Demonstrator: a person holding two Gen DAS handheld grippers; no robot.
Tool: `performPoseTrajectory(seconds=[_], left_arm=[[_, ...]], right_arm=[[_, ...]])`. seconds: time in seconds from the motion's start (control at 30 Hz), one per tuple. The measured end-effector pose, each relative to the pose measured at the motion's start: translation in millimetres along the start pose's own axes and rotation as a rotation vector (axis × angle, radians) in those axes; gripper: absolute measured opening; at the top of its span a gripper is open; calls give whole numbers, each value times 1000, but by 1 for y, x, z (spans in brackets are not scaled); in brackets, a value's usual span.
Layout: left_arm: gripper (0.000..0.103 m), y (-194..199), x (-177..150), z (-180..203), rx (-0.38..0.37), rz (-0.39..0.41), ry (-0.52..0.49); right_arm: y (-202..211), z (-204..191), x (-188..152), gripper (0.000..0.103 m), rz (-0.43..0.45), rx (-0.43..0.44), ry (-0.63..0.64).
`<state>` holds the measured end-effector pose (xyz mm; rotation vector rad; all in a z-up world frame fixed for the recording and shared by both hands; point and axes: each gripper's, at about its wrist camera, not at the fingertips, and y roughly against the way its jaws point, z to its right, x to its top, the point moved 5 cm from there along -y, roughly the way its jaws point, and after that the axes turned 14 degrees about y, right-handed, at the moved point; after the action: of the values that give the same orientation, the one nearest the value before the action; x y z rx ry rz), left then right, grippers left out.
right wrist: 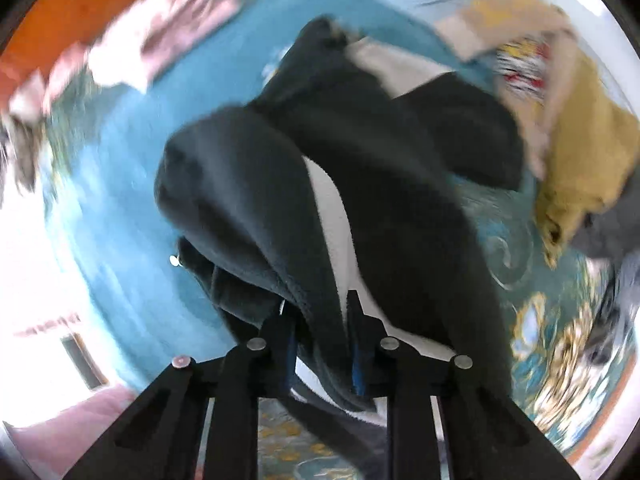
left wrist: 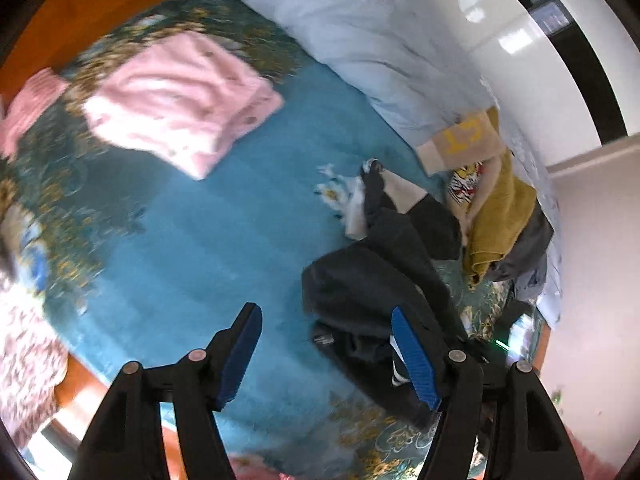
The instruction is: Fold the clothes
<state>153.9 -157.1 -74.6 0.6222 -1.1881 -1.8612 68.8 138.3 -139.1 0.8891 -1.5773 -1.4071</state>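
One pink garment (left wrist: 176,100) lies folded on the teal bedspread (left wrist: 224,240); right gripper (right wrist: 320,344) pinches the dark garment (right wrist: 248,184), left gripper (left wrist: 328,352) spread empty, mustard pile (left wrist: 504,216) unfolded.

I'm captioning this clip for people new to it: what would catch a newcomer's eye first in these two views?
The black garment fills the right wrist view, a fold of it pinched in the right gripper. In the left wrist view, the folded pink garment stands out at upper left on the teal patterned bedspread. The left gripper hangs open at the black garment's edge, with a mustard-yellow cloth heaped at the right.
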Motion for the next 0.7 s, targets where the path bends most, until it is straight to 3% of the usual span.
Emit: performPoseTrajectory(seconds=[0.17,0.3,0.43,0.57,0.7], left_arm=[[72,-79,31,39,-37,-89,23],[71,-160,53,51,-67,-192,200],[72,-210,57,51,-14,-231,292],[72,-223,44,68,-49,-292,182],[72,-222,26,86,-82,-359,5]], right_arm=[[49,27,-44,20,65,-29,-162],[73,50,-64,19,78,-86,-297],[91,76,-98,19,93,-143,-493],[108,118,-136,19,119,-193,-708],[114,167,-156,19,101,-264,-778]])
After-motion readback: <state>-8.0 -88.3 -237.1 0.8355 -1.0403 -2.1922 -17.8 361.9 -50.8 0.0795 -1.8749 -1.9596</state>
